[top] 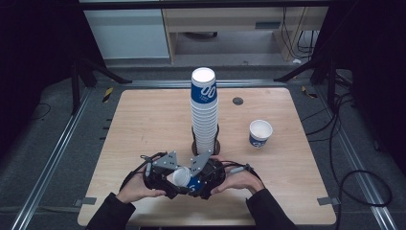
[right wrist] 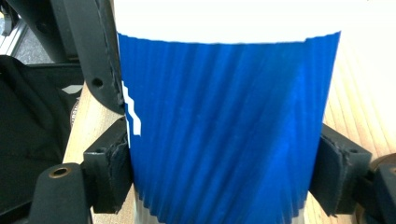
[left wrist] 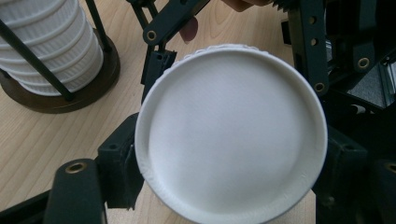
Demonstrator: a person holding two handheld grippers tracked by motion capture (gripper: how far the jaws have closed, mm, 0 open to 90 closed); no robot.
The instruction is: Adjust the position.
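Paper cup (top: 182, 177) on its side near table (top: 143, 124) front edge, clamped by both left gripper (top: 165, 175) and right gripper (top: 201, 175), tall cup stack (top: 204, 110) just behind, single cup (top: 260, 132) far right.

Two dark, long sleeves covered the person's forearms down to the wrists. Each hand carried a black claw built of angular plastic links and struts, the left claw (top: 168, 178) and the right claw (top: 194, 178) alike in make. A grey three-cornered plate sat on top of each (pale against the black frame). Thin black cables looped out from both bodies. Seen close in the gripper views, the jaws were matte black blocks with rough, padded inner faces, and small brass-coloured rings marked the pivot holes along the arms.
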